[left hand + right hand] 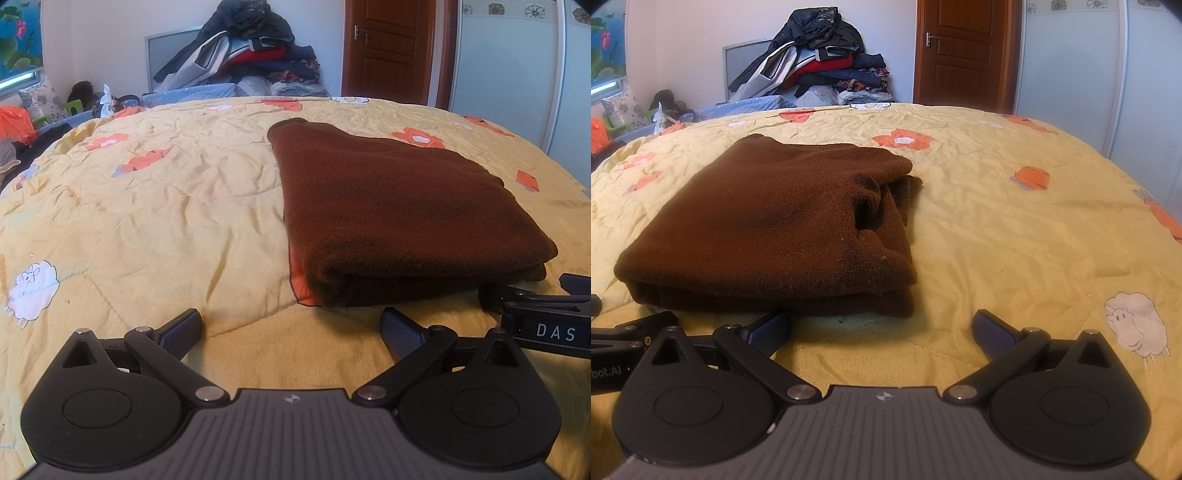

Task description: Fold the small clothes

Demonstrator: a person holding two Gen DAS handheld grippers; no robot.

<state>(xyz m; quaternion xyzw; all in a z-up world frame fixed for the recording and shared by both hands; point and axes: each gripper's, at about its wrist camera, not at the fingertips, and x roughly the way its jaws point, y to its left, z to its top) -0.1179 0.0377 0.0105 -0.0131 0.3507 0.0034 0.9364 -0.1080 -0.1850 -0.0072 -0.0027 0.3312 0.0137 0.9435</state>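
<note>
Sweater [768, 225] lies folded into a neat stack on quilt [997, 229]; folding looks finished. Left gripper [291, 325] and right gripper [882, 325] both spread wide, empty, just beside its near edge.

Up close on the left gripper [291, 328]: matte black linkage arms pinned with round silver rivets, two big disc-shaped housings, a ribbed grey centre plate carrying a small white emblem, and dark blue textured pads [181, 330] on the fingers. The right gripper [882, 328] is built just the same, black arms, silver rivets, ribbed grey plate. White lettering reads "DAS" on the right one's side and "bot.AI" on the left's.
</note>
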